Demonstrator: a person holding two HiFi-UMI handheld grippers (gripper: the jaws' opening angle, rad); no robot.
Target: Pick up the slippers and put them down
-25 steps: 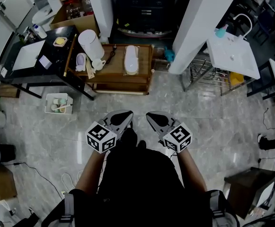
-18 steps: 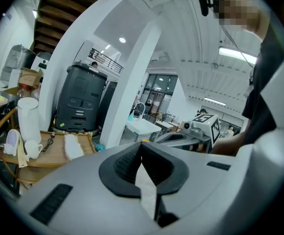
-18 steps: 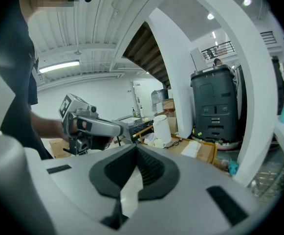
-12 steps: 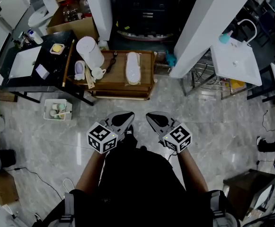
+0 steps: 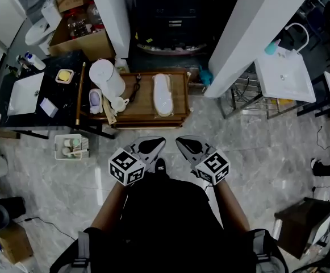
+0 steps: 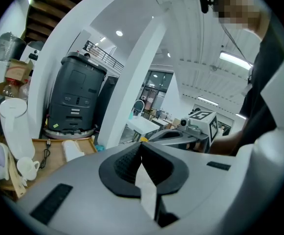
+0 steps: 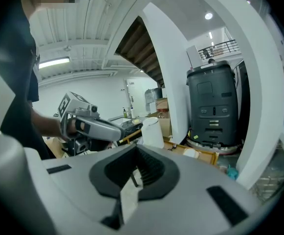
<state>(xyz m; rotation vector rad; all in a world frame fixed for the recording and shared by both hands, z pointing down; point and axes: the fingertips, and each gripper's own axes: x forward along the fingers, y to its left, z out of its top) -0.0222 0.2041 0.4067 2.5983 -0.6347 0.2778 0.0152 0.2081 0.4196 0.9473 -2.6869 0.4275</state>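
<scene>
- The left claw point(image 5: 161, 142) is staying shut, its two dark pads pressing flat together with nothing between them.
- The right claw point(image 5: 179, 141) is likewise closed tight and carrying nothing.
- Both claws are hovering side by side over the grey marble floor point(image 5: 255, 147), close in front of the person's body, tips angling toward each other and pointing at the wooden surface point(image 5: 176, 117).
- A white slipper point(image 5: 163, 94) is lying lengthwise on the right half of that low wooden surface, flat on its sole, well apart from both claws.
- A tall white jug point(image 5: 107, 76) is standing at the left end of the same surface, with a small white cup point(image 5: 119, 103) just beside it.
- A black cord point(image 5: 135, 87) is trailing across the wood between the jug and the slipper.
- A small pale lilac thing is sitting left of the cup; what it is I cannot tell.
- A white basket point(image 5: 71, 147) holding small items is sitting on the floor to the left of the surface.
- A white pillar point(image 5: 255, 27) is rising to the right, with a white sink point(image 5: 284, 75) beyond it.
- A dark grey machine point(image 6: 76, 99) is standing behind the wooden surface.
</scene>
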